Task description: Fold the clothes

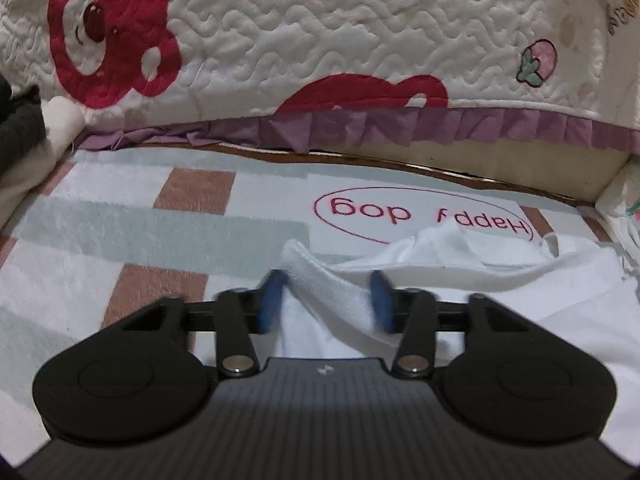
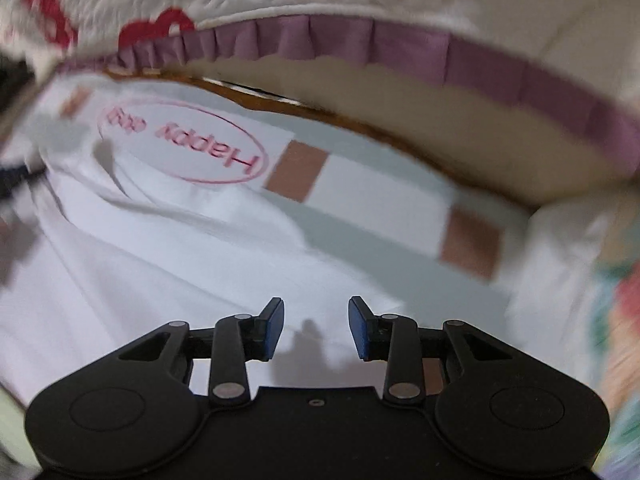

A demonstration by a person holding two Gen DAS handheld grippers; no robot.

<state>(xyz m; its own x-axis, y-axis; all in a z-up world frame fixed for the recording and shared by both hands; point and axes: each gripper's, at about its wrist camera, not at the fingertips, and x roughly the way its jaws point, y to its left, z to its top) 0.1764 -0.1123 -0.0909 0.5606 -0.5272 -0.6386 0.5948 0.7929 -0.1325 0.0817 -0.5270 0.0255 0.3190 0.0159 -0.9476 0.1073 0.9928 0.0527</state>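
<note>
My left gripper point(image 1: 326, 300) tilts downward, its blue fingers point(image 1: 270, 300) apart with a raised fold of white cloth point(image 1: 328, 284) between them. My right gripper point(image 2: 316, 328) points steeply down, fingers point(image 2: 274, 328) parted and empty.

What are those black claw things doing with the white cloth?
A person is folding clothes with a two-finger gripper in each hand. The left gripper has a raised fold of the white garment between its blue pads, though the pads do not look fully pressed on it. The right gripper is open above a flat part of the same garment, holding nothing. The garment lies on a checked blanket beside a teddy-bear quilt.
</note>
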